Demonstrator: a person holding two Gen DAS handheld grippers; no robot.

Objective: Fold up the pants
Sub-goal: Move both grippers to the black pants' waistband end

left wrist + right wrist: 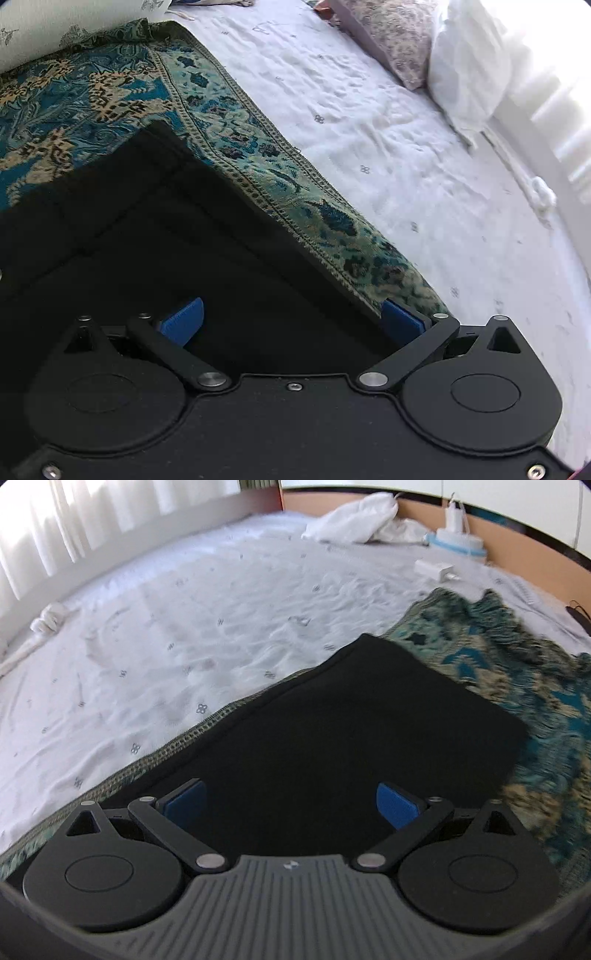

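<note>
Black pants (155,236) lie flat on a blue-green patterned rug (92,92) on the bed. In the right wrist view the pants (332,731) show as a folded dark rectangle on the rug (517,686). My left gripper (291,317) is open just above the pants, its blue pads (184,317) wide apart and empty. My right gripper (291,801) is open too, low over the near part of the pants, with its blue pads (397,805) apart and nothing between them.
A white bedsheet (369,129) surrounds the rug. Floral and white pillows (458,62) lie at the bed's far side. White cloths (354,517), a charger (436,568) and a white-blue device (458,541) lie by the headboard. Curtains (55,524) hang on the left.
</note>
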